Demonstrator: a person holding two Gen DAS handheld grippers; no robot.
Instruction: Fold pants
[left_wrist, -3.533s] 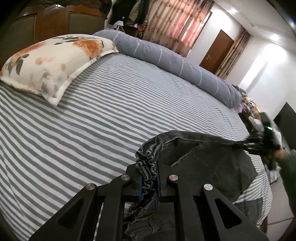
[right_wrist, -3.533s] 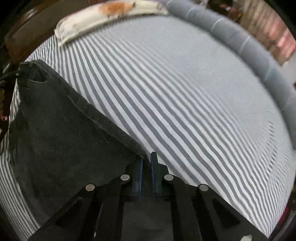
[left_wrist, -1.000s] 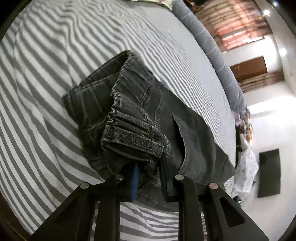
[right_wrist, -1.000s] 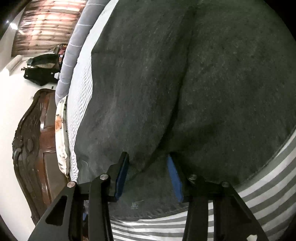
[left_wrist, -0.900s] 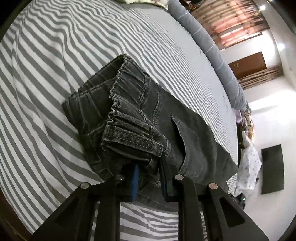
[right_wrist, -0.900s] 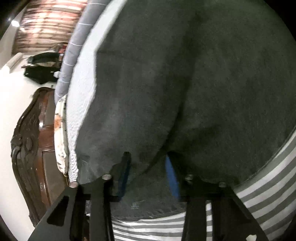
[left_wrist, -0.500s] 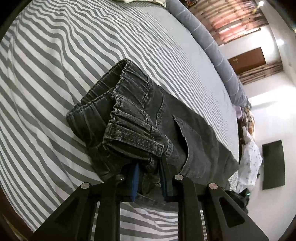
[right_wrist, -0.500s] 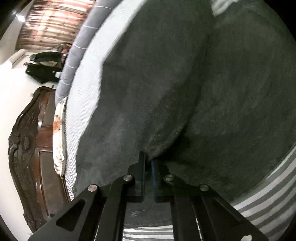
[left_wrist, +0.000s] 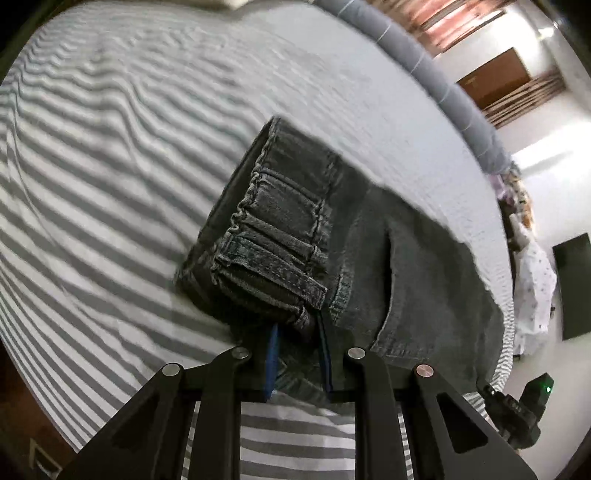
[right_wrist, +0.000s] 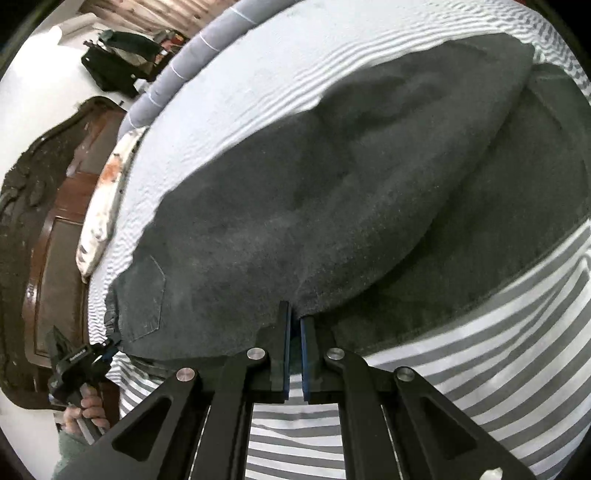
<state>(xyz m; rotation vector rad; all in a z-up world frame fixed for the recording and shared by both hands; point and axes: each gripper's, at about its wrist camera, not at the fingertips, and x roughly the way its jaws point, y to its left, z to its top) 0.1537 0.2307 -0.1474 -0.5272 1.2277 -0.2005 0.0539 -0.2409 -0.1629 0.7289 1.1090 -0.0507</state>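
Dark grey denim pants (left_wrist: 388, 236) lie on the striped bed, folded lengthwise with one leg over the other. My left gripper (left_wrist: 295, 332) is shut on the bunched elastic waistband (left_wrist: 266, 258) at its near corner. In the right wrist view the pants (right_wrist: 332, 184) stretch away across the bed, back pocket (right_wrist: 147, 299) at the left. My right gripper (right_wrist: 294, 314) is shut on the near edge of the upper leg, mid-length. The left gripper also shows in the right wrist view (right_wrist: 107, 350), and the right gripper shows in the left wrist view (left_wrist: 517, 406).
The bed sheet (left_wrist: 110, 184) is grey-and-white striped. A long grey bolster (left_wrist: 424, 70) lies along the far side. A floral pillow (right_wrist: 107, 192) and a dark wooden headboard (right_wrist: 48, 221) are at the left in the right wrist view. A door (left_wrist: 495, 77) stands beyond.
My right gripper, open around the leg's edge a second ago, has shut on it and drawn back. The left gripper kept its hold on the waistband and shifted slightly.
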